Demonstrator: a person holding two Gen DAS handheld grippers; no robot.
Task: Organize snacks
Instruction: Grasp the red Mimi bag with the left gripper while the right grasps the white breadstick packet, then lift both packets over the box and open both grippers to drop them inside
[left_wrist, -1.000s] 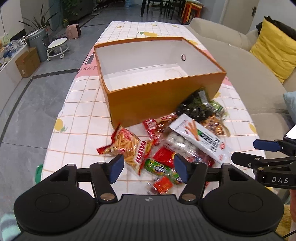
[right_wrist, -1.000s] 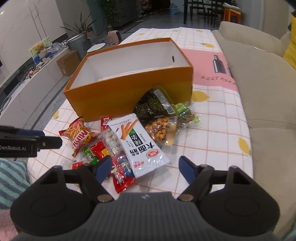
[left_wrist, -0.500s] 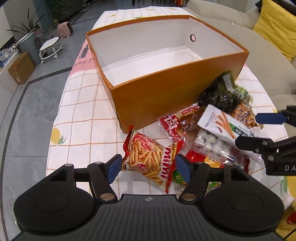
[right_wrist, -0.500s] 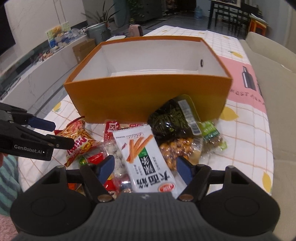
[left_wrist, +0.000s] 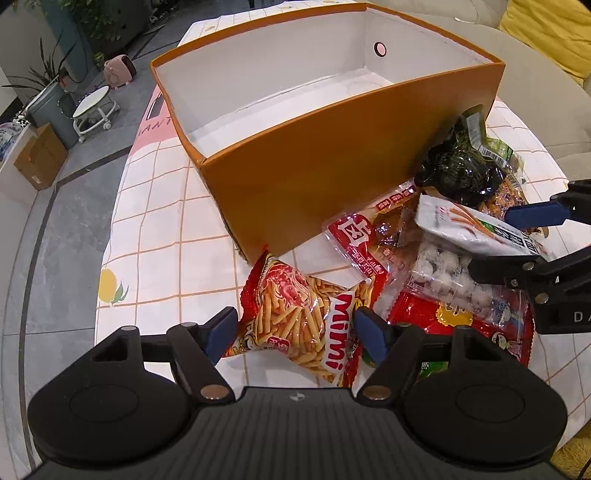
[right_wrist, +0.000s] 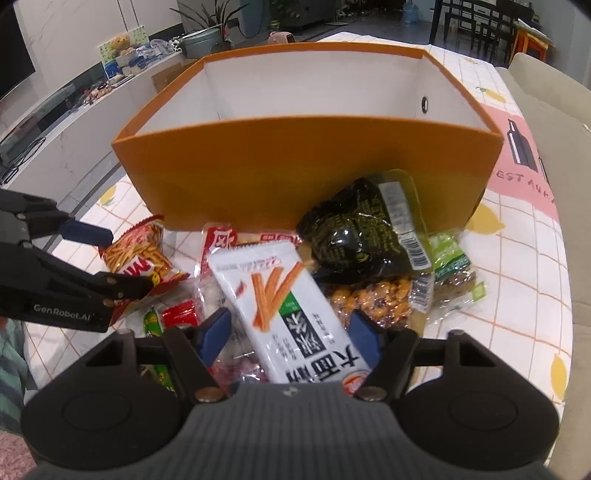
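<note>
An orange box (left_wrist: 314, 177) with a white, empty inside stands on the table, also in the right wrist view (right_wrist: 295, 173). Snack packs lie in a pile before it. My left gripper (left_wrist: 295, 328) hangs low over the red Mimi fries bag (left_wrist: 295, 314), which lies between its opening jaws. My right gripper (right_wrist: 290, 332) straddles the white pack with orange sticks (right_wrist: 280, 291); its jaws are closing and the pads stand near the pack's edges. A dark green bag (right_wrist: 351, 229) leans on the box, with a bag of peanuts (right_wrist: 373, 299) below it.
A checked tablecloth (left_wrist: 159, 229) with lemon prints covers the table; its left edge drops to a grey floor with a white stool (left_wrist: 92, 110). A beige sofa (right_wrist: 576, 192) runs along the right side. A red pack (left_wrist: 362, 229) and a bag of white balls (left_wrist: 443, 273) lie in the pile.
Both grippers have come down and closer to the pile. The left jaws have widened around the fries bag. The right jaws have narrowed around the white pack.
</note>
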